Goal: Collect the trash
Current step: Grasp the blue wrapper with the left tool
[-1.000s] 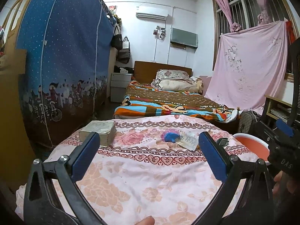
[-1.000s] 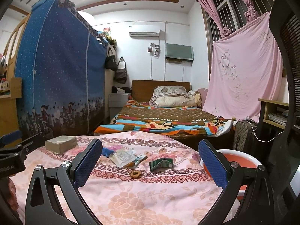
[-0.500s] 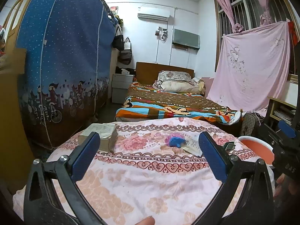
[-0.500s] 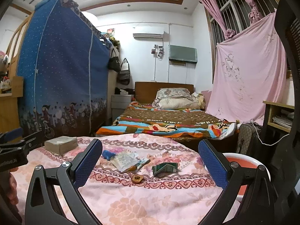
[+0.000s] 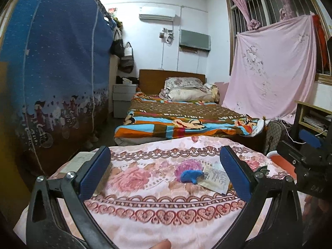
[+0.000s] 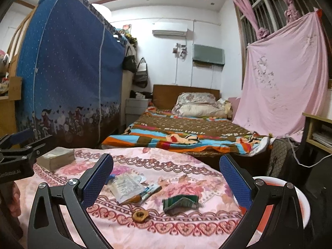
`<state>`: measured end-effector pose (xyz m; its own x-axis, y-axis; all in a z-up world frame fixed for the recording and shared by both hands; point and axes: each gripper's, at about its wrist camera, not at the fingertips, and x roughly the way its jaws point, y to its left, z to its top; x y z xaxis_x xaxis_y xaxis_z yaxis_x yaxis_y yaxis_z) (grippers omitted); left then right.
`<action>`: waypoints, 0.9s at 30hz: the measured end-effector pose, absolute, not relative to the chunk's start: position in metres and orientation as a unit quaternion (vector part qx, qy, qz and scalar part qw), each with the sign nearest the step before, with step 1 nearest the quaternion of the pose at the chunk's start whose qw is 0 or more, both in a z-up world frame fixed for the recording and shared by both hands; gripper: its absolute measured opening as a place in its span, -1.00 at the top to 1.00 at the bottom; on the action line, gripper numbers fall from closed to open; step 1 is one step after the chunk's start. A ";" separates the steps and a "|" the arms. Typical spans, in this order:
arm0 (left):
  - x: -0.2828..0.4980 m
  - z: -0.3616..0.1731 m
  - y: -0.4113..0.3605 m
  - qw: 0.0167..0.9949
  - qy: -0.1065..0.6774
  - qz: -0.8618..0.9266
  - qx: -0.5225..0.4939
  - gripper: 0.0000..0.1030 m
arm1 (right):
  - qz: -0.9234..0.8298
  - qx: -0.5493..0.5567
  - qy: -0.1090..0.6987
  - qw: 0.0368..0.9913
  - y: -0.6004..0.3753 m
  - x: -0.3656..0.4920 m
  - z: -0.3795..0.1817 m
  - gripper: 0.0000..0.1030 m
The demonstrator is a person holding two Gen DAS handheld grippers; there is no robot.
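- left gripper (image 5: 165,172): jaws wide, nothing held, hovering above the floral tablecloth (image 5: 145,213). right gripper (image 6: 166,179): jaws also wide, nothing held.
- Far left of table: tissue box (image 6: 56,158), well apart from the trash. Not trash by my read; a careless sweep from the left side could knock it.
- Trash sits mid-table: blue scrap (image 5: 191,176) touching a white paper wrapper (image 6: 127,186), with a pen-like stick (image 6: 147,193) poking out from under the wrapper.
- Risk: wrapper is flat and flimsy; fingers may slide over it or pinch the cloth instead and drag everything along.
- Risk: wrapper overlaps the stick, so lifting one likely flicks the other off.
- Small brown ring-shaped scrap (image 6: 140,215), nearest the right gripper; low, maybe sticky or crumbly, easy to miss or roll away.
- Crumpled green packet (image 6: 180,203) just right of it, standing up a bit; easiest grab, I'd guess.
- Right edge: red basin with white rim (image 6: 302,199) just beside the table, lower; likely the bin. A drop near the edge could fall between table and basin.
- Both grippers work the same small cluster, so they could collide.
- Behind: bed (image 6: 186,132), blue wardrobe cover (image 6: 68,78), pink sheet (image 6: 286,78); all well apart, not in the way.
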<state>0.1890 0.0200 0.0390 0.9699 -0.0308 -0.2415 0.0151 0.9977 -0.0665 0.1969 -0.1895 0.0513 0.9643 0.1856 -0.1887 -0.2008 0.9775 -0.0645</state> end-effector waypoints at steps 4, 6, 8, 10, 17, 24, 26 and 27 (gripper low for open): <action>0.213 0.034 0.021 0.987 0.154 -0.037 -0.031 -0.76 | 0.122 -0.037 0.130 0.983 -0.189 0.224 0.048 -1.00; 0.224 0.030 0.021 0.983 0.175 -0.045 -0.032 -0.73 | 0.133 -0.034 0.155 0.978 -0.188 0.237 0.045 -0.96; 0.236 0.025 0.021 0.978 0.199 -0.053 -0.036 -0.66 | 0.147 -0.033 0.185 0.971 -0.185 0.251 0.041 -0.76; 0.247 0.018 0.021 0.970 0.228 -0.067 -0.042 -0.54 | 0.157 -0.038 0.213 0.964 -0.181 0.263 0.035 -0.61; 0.277 -0.003 0.016 0.939 0.316 -0.124 -0.064 -0.07 | 0.180 -0.049 0.267 0.946 -0.169 0.284 0.020 -0.28; 0.296 -0.016 0.007 0.916 0.367 -0.150 -0.068 0.55 | 0.195 -0.051 0.298 0.933 -0.163 0.296 0.011 -0.26; 0.294 -0.013 0.008 0.916 0.362 -0.154 -0.075 0.70 | 0.202 -0.050 0.306 0.929 -0.162 0.299 0.010 -0.26; 0.291 -0.012 0.007 0.918 0.358 -0.155 -0.072 0.80 | 0.206 -0.050 0.310 0.927 -0.162 0.300 0.010 -0.26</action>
